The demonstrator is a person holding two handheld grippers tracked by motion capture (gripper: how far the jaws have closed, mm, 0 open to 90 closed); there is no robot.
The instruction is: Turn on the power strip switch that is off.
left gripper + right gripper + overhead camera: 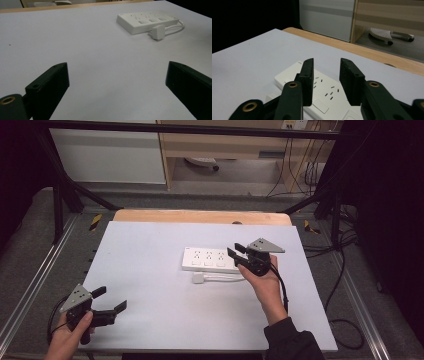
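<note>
A white power strip (210, 259) lies on the white table (150, 270), right of centre. Its white plug (198, 278) and looped cable (222, 278) rest just in front of it. My right gripper (233, 253) hovers over the strip's right end, jaws partly open with nothing between them; its own view looks down on the power strip (322, 90) through the gap of the right gripper (326, 75). My left gripper (111, 301) is near the table's front left corner, wide open and empty, facing the power strip (147, 21) and plug (158, 32) far off.
A wooden board edge (200, 216) runs along the table's far side. Black frame bars (60, 195) stand at the left and right. Cables (345, 285) trail on the floor at the right. A cabinet and shelf (225, 150) stand beyond.
</note>
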